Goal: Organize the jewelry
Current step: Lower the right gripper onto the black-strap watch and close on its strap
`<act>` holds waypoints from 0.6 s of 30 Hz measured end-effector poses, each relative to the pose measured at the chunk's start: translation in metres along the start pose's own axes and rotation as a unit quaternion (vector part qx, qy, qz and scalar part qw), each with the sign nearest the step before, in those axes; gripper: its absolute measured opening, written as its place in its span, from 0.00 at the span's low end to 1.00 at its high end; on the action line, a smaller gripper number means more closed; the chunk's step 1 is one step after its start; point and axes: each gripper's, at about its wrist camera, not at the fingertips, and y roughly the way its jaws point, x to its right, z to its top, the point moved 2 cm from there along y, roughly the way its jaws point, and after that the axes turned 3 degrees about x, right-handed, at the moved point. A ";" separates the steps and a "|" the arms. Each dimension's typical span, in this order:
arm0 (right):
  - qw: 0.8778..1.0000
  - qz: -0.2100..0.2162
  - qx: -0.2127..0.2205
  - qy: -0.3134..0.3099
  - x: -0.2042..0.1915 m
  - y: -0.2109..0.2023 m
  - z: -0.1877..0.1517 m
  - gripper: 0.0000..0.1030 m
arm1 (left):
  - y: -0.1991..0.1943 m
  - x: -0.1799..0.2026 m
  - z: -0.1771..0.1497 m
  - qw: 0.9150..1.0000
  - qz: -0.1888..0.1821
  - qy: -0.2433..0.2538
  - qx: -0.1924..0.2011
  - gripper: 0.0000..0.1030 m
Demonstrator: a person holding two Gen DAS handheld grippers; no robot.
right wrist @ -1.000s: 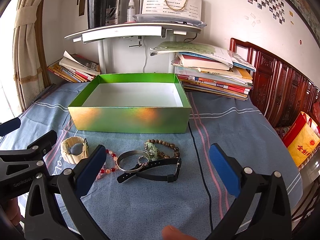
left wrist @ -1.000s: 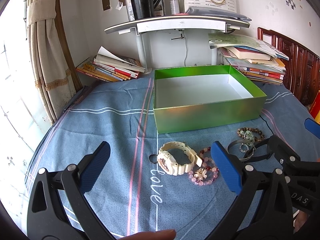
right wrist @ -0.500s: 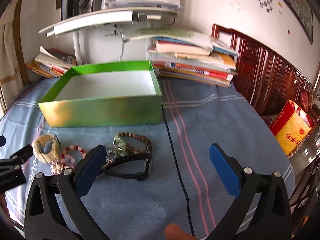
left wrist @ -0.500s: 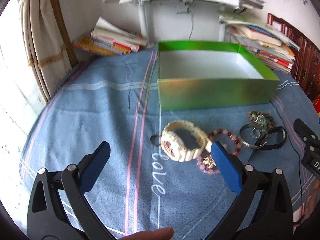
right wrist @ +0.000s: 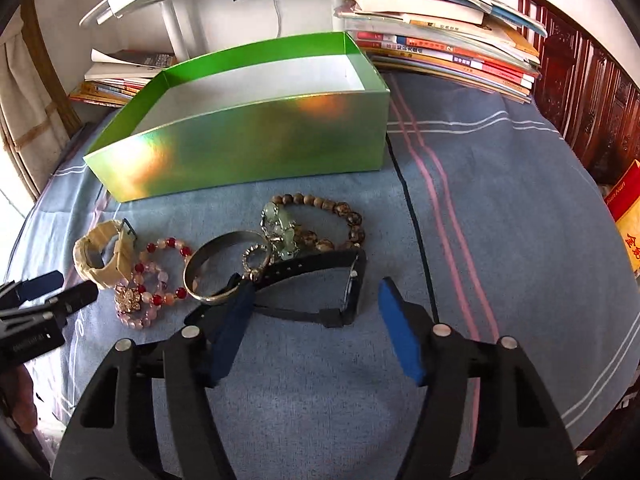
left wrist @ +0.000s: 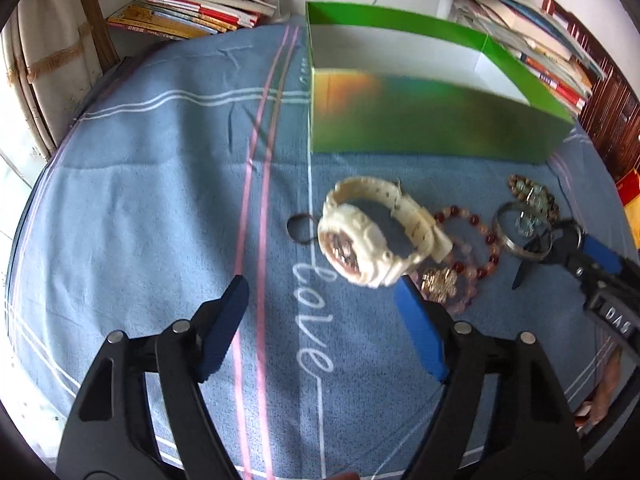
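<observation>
Both hand-held grippers, left (left wrist: 320, 312) and right (right wrist: 314, 308), gape wide near jewelry beside the green box (right wrist: 256, 144), book stacks (right wrist: 436, 40) behind.

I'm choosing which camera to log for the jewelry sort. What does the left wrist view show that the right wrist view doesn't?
Only the left wrist view shows the cream watch's dial and the "love" lettering on the cloth. Only the right wrist view shows the whole black watch and the full wooden bead bracelet. Both show the green box, silver bangle, pink bead bracelet, and both grippers, left and right, open.
</observation>
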 end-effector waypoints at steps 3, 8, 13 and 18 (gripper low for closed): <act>1.000 -0.007 0.002 -0.004 0.000 0.003 0.003 0.59 | -0.002 0.003 0.008 1.000 -0.012 0.001 0.001 0.74; 1.000 -0.009 -0.001 0.005 0.006 0.009 0.004 0.41 | -0.007 0.012 0.018 1.000 -0.027 0.006 0.010 0.79; 1.000 -0.029 0.001 -0.002 0.011 0.011 0.004 0.19 | -0.001 0.020 0.031 1.000 -0.020 0.014 0.015 0.82; 0.999 -0.036 0.004 -0.009 0.010 0.012 0.003 0.18 | 0.018 0.015 0.031 1.000 -0.023 0.011 -0.004 0.84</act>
